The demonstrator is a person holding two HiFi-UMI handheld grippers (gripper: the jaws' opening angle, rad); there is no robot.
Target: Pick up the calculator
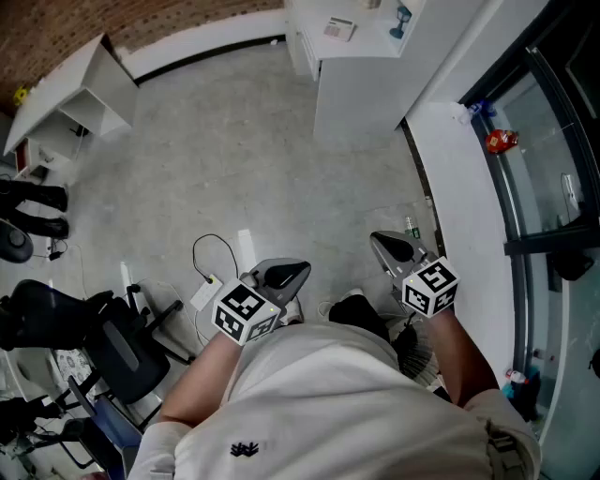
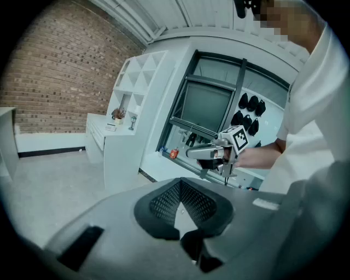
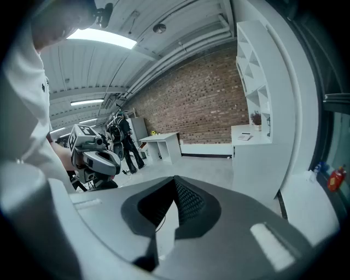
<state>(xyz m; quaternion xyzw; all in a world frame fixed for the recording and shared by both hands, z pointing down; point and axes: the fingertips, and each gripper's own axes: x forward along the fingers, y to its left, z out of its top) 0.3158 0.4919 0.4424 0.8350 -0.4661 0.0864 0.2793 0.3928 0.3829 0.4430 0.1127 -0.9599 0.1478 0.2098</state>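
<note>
No calculator shows clearly. A small flat pale thing (image 1: pixel 339 28) lies on the white counter (image 1: pixel 361 89) far ahead; I cannot tell what it is. It also shows in the left gripper view as a small flat item (image 2: pixel 111 127) and in the right gripper view as a flat item (image 3: pixel 244 136). My left gripper (image 1: pixel 298 270) is held low in front of my body, jaws together and nothing between them (image 2: pixel 183 205). My right gripper (image 1: pixel 380 240) is held level with it, also shut and empty (image 3: pixel 175 208). Both hang over bare floor, far from the counter.
A white desk (image 1: pixel 66 94) stands at the far left and a black office chair (image 1: pixel 103 347) close on my left. Cables and a power strip (image 1: pixel 211 281) lie on the floor by my feet. A white window ledge (image 1: pixel 459 187) with a red object (image 1: pixel 502 141) runs along the right.
</note>
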